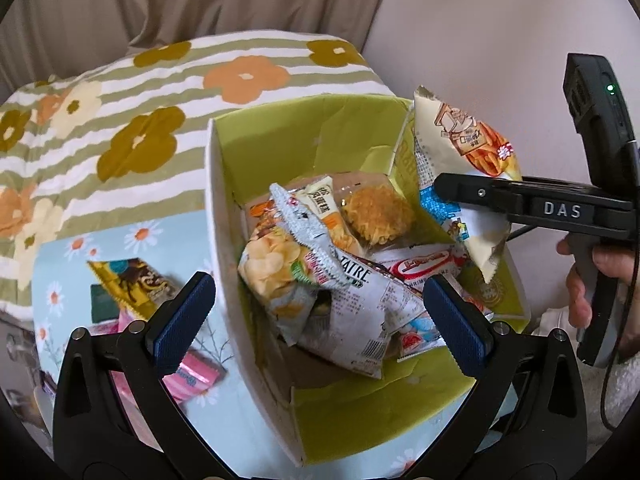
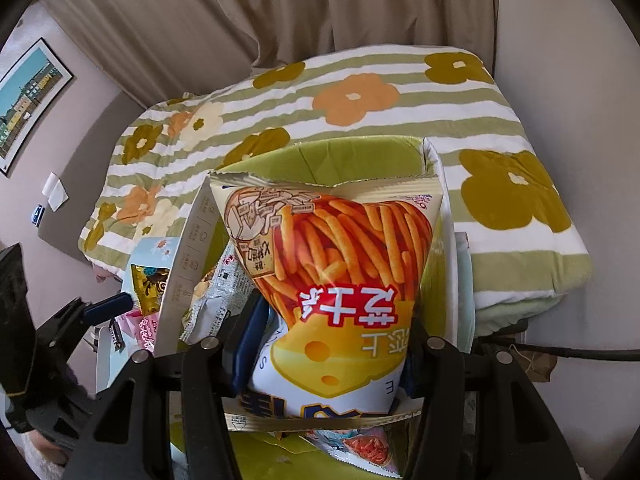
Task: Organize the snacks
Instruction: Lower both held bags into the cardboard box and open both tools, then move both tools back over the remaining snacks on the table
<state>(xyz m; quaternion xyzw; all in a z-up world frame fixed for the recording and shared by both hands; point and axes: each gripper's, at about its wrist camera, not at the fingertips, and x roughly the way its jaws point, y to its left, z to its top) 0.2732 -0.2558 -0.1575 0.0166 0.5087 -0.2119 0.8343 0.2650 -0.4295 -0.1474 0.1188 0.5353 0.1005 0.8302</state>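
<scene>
A cardboard box, white outside and green inside, holds several snack packets, among them a crisp bag and a grey-white packet. My left gripper hangs open and wide above the box's near left wall, its pads touching nothing. My right gripper is shut on a bag of cheese sticks, held over the box's right side. From the left wrist that bag hangs in the right gripper. One blue pad of the left gripper shows at the left.
The box stands on a light blue daisy cloth. Left of it lie a gold-brown packet and a pink packet. A folded striped flower blanket lies behind, with a curtain beyond. A hand grips the right handle.
</scene>
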